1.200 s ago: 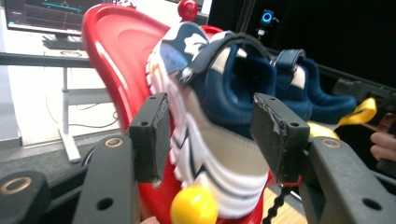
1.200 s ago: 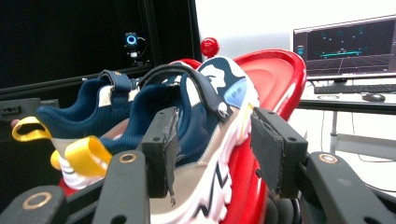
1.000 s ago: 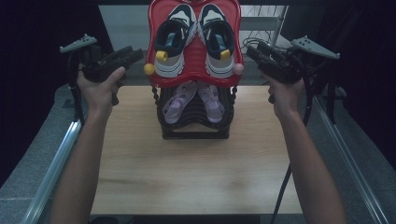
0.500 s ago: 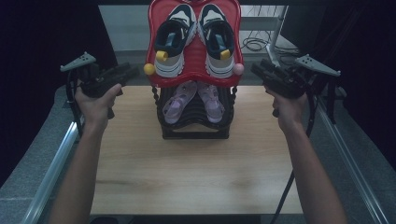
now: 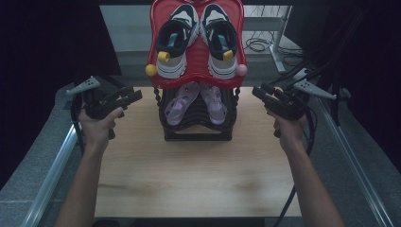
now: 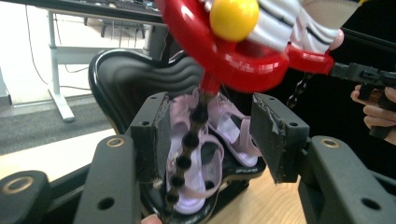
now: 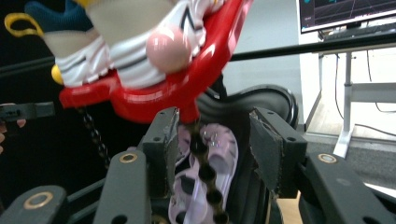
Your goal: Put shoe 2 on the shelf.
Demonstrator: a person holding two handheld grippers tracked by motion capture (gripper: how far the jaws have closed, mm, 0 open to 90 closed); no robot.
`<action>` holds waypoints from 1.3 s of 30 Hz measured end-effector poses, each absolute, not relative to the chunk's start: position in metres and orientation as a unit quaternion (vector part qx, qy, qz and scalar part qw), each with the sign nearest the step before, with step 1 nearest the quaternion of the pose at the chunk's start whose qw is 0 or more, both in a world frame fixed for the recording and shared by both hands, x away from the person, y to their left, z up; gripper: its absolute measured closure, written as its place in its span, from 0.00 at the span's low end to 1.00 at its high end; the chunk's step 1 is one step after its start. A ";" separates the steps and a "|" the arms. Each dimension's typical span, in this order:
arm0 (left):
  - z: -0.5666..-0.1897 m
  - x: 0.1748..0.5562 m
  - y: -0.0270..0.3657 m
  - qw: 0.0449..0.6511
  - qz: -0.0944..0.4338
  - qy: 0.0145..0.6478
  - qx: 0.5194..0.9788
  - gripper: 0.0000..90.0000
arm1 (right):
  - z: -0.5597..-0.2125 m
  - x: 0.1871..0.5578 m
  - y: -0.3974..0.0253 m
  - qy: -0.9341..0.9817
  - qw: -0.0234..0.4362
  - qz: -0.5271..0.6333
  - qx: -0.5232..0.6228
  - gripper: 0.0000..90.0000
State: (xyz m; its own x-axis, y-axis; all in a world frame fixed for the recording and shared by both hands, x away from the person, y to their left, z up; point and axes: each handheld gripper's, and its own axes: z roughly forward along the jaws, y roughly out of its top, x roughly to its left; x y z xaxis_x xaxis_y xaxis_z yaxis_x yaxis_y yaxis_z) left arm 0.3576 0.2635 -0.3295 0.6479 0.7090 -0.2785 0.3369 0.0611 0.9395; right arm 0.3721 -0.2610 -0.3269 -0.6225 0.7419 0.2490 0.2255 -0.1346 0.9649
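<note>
A two-tier shoe rack [image 5: 198,135] stands at the back middle of the wooden table. Its red top shelf [image 5: 196,81] carries a pair of navy and white sneakers [image 5: 172,47]. Lilac sandals [image 5: 182,101] lie on the black lower shelf. My left gripper [image 5: 135,96] hovers left of the rack and points at it, open and holding nothing. In the left gripper view, its jaws [image 6: 212,140] frame a black beaded post [image 6: 187,154] and the sandals [image 6: 229,130]. Right of the rack, my right gripper [image 5: 257,91] is open and holding nothing too, and its jaws [image 7: 217,149] frame the sandals [image 7: 219,154].
A yellow ball [image 5: 151,70] and a pink ball [image 5: 241,70] cap the red shelf's front corners. The bare wooden table [image 5: 189,175] stretches in front of the rack. Metal rails [image 5: 52,170] run along both table sides. Cables [image 5: 257,45] and a desk frame lie behind.
Both hands have drawn back from the top shelf's level toward the near side, and now sit level with the lower shelf. The rack and shoes have not moved.
</note>
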 end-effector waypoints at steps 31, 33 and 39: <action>-0.468 0.328 0.253 0.528 0.104 0.447 0.715 0.54 | -0.456 0.345 -0.251 0.676 0.171 0.577 0.426 0.59; -0.478 0.326 0.253 0.518 0.102 0.457 0.716 0.54 | -0.470 0.342 -0.249 0.686 0.170 0.565 0.425 0.59; -0.493 0.325 0.254 0.511 0.088 0.466 0.716 0.54 | -0.494 0.338 -0.244 0.702 0.156 0.548 0.426 0.60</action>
